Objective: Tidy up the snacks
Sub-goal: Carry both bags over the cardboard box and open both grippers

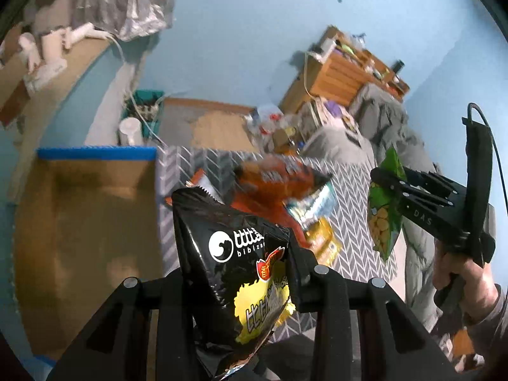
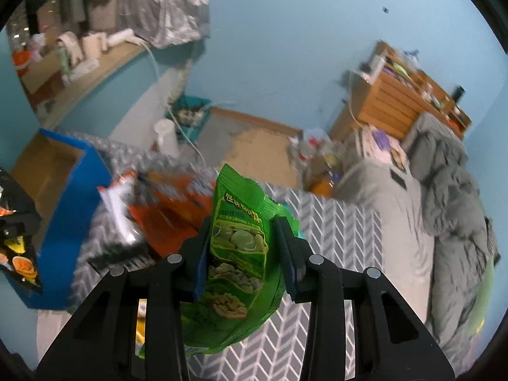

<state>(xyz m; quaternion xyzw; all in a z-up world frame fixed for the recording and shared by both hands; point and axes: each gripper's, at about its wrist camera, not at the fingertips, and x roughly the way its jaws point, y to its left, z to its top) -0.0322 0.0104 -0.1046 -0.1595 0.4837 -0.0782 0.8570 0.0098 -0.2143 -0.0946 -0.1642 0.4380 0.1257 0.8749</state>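
Cardboard box (image 1: 85, 222) is lying left of my left tool (image 1: 241, 273), which is clamping the black chip bag (image 1: 235, 254), nearer than my right tool (image 2: 244, 247) pinching the green bean-snack bag (image 2: 241, 254).

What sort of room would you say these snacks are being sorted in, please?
Probably a lived-in bedroom: a bed with rumpled grey bedding, a cluttered wooden shelf unit against the light blue wall.

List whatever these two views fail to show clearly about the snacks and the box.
- Orange snack bags: motion-blurred in both views, print unreadable.
- Black chip bag: lower end hidden behind the left gripper.
- Cardboard box interior: cut off by the blue flap, right wrist view.
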